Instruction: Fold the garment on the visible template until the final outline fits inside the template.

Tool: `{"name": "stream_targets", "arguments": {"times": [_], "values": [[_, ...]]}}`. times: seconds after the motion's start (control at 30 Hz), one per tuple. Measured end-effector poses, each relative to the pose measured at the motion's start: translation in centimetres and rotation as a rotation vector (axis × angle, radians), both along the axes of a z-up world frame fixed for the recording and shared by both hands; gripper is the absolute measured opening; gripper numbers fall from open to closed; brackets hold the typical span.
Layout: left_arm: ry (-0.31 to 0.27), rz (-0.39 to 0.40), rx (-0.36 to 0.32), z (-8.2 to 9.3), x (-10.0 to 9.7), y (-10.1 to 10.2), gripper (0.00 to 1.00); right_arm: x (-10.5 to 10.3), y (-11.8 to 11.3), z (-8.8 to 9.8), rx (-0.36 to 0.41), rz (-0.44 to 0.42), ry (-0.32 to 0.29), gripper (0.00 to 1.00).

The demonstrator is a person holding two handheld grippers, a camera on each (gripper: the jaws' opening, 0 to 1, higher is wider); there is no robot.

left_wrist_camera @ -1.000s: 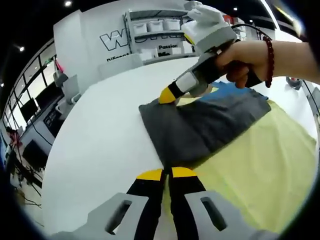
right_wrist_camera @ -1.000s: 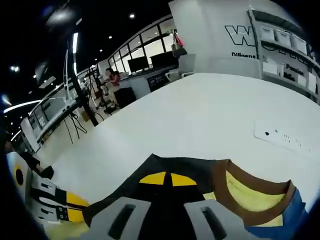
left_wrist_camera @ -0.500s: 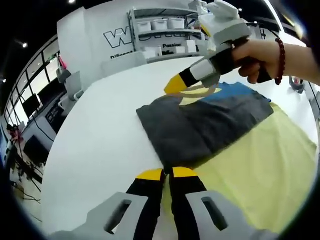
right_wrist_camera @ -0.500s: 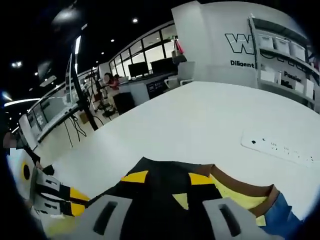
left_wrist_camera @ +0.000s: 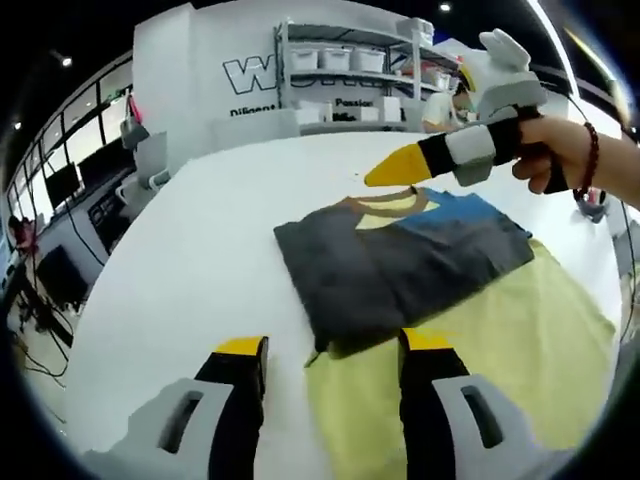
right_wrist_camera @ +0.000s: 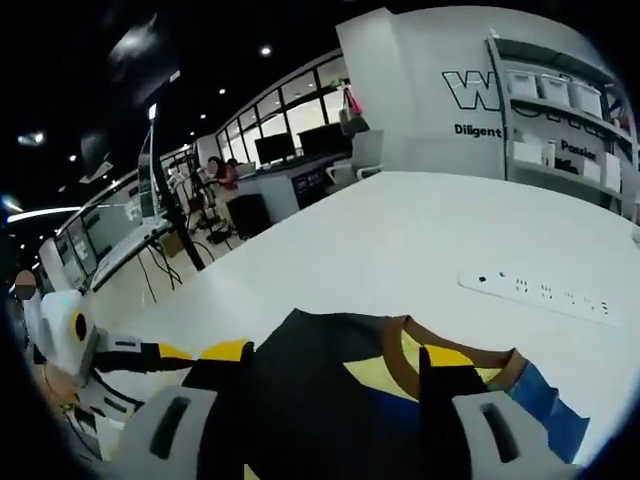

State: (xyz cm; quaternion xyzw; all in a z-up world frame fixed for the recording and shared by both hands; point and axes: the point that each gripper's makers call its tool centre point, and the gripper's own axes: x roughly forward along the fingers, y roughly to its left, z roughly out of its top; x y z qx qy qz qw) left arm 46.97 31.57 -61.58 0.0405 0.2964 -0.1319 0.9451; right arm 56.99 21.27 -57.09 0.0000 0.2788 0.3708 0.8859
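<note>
A folded dark grey garment [left_wrist_camera: 380, 270] with a brown collar and yellow and blue patches lies partly on the pale yellow template [left_wrist_camera: 500, 340], its left part on the white table. My left gripper [left_wrist_camera: 333, 345] stands open at the garment's near edge, with nothing between its jaws. A hand with a bead bracelet holds my right gripper [left_wrist_camera: 392, 172] above the collar. In the right gripper view, the right gripper [right_wrist_camera: 338, 355] is open over the garment [right_wrist_camera: 320, 370], and the left gripper [right_wrist_camera: 165, 353] shows at the far left.
The white table [left_wrist_camera: 200, 250] stretches wide to the left and behind the garment. A white power strip [right_wrist_camera: 535, 292] lies on it beyond the collar. Shelves with bins [left_wrist_camera: 350, 60] and desks with monitors stand past the table's far edge.
Both grippers have opened. The left one let go of the garment's near edge. The right one let go near the collar and lifted up and away.
</note>
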Motion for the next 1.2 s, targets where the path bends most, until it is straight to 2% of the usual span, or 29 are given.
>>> {"name": "stream_targets", "arguments": {"times": [0.07,0.13,0.23,0.33,0.43,0.6,0.77,0.87,0.97,1.07,1.13,1.2], "values": [[0.032,0.012,-0.009,-0.2,-0.4,0.1,0.69,-0.8,-0.5,0.1,-0.003,0.004,-0.004,0.82],[0.032,0.017,-0.014,0.1,-0.7,0.2,0.71,-1.5,-1.2,0.3,-0.032,0.009,-0.024,0.83],[0.031,0.017,-0.031,0.5,-1.0,0.1,0.77,-2.2,-2.0,0.4,-0.029,0.002,-0.022,0.89],[0.035,0.035,-0.102,0.9,-1.2,-0.3,0.85,-3.1,-2.8,0.5,-0.014,-0.009,-0.009,0.94],[0.032,0.041,-0.107,1.1,-1.2,-0.2,0.92,-3.7,-3.4,0.6,-0.016,-0.013,-0.009,0.98],[0.017,0.018,-0.095,1.9,-1.8,-0.6,0.97,-5.4,-5.5,0.8,-0.022,-0.026,-0.002,0.99],[0.027,0.008,-0.081,1.9,-2.6,-0.5,0.99,-6.6,-6.8,0.7,-0.025,-0.033,0.020,0.99],[0.045,0.009,-0.095,1.9,-3.3,-0.6,0.96,-7.7,-8.0,0.7,-0.030,-0.047,0.025,0.99],[0.055,0.002,-0.074,1.9,-4.0,-0.5,0.97,-8.8,-9.2,0.8,-0.012,-0.073,0.035,0.99],[0.062,-0.004,-0.081,2.0,-4.5,-0.6,0.95,-9.7,-9.9,0.6,-0.013,-0.082,0.043,0.99],[0.078,-0.031,-0.090,1.8,-5.2,-1.0,0.94,-10.7,-10.8,0.4,-0.025,-0.088,0.053,0.98],[0.095,-0.059,-0.071,1.4,-5.9,-1.1,0.92,-11.5,-11.4,0.5,-0.017,-0.090,0.051,0.98]]}}
